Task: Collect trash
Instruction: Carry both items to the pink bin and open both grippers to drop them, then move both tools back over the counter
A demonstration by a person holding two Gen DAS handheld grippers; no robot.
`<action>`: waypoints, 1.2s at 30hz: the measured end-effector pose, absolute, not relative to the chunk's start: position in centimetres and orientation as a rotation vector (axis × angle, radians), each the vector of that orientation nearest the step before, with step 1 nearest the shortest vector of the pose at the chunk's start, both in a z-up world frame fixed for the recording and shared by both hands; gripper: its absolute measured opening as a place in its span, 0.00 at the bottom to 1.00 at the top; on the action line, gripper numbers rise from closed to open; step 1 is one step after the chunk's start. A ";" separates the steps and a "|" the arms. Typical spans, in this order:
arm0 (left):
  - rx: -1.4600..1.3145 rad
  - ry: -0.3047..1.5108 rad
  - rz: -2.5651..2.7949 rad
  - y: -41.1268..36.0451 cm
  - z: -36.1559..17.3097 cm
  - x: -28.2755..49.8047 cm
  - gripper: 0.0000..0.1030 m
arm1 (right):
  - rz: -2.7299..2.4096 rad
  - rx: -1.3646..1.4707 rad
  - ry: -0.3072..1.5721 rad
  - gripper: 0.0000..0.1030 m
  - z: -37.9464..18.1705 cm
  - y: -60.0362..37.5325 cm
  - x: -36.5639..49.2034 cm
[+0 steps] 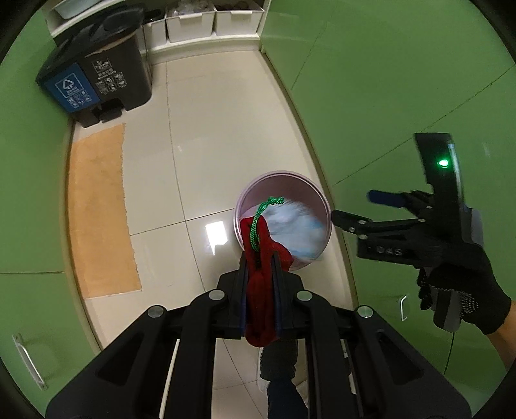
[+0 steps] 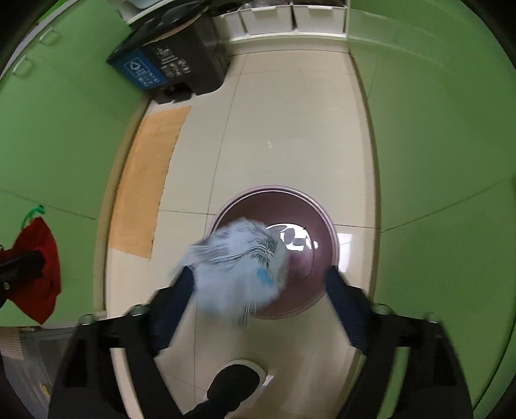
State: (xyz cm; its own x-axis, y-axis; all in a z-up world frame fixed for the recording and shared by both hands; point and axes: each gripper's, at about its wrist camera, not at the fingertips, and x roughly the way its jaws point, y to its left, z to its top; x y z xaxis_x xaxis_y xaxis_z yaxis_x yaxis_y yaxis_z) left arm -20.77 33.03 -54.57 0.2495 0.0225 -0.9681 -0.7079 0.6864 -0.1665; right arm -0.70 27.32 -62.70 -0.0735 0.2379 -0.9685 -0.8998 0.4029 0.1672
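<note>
A round pink bin [image 1: 283,183] stands on the tiled floor; in the right wrist view its rim [image 2: 325,219] lies just ahead of my fingers. My left gripper [image 1: 260,261] is shut on a red cloth pouch [image 1: 262,290] with a green cord [image 1: 258,222], above the bin's near edge. My right gripper [image 2: 261,283] is open, seen from the side in the left wrist view [image 1: 354,209]. A light blue printed wrapper [image 2: 238,270], blurred by motion, is between its fingers, over the bin; it also shows inside the bin's mouth [image 1: 296,228].
Green cabinet doors [image 1: 403,96] line both sides of the narrow floor. A black two-part sorting bin [image 1: 96,77] stands at the far left. An orange mat [image 1: 100,212] lies along the left cabinets. White storage boxes [image 1: 190,22] sit at the far end.
</note>
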 end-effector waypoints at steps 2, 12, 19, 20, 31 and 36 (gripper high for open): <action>-0.672 1.240 0.535 33.1 -55.3 -20.1 0.11 | 1.042 -0.676 1.311 0.85 -62.5 26.6 -0.3; -0.670 1.271 0.435 31.9 -58.7 -14.6 0.11 | 0.926 -0.665 1.272 0.89 -57.8 21.1 0.0; -0.614 1.290 0.401 31.1 -61.7 -10.4 0.16 | 0.884 -0.616 1.271 0.90 -57.1 17.9 0.1; -0.606 1.289 0.400 31.1 -61.8 -10.1 0.17 | 0.881 -0.610 1.272 0.90 -57.1 17.6 0.0; -0.576 1.307 0.430 31.8 -61.8 -9.4 0.97 | 0.864 -0.555 1.272 0.90 -55.9 16.2 0.2; -0.553 1.293 0.441 31.2 -57.8 -10.3 0.97 | 0.873 -0.546 1.255 0.90 -52.6 16.4 -0.3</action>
State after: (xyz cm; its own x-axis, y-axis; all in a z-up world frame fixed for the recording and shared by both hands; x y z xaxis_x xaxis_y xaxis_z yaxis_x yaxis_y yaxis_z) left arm -10.27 31.20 -57.76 0.2241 0.0001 -0.9746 -0.5951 0.7920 -0.1368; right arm -0.26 16.43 -52.57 0.0662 0.2633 -0.9624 -0.8108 0.5763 0.1020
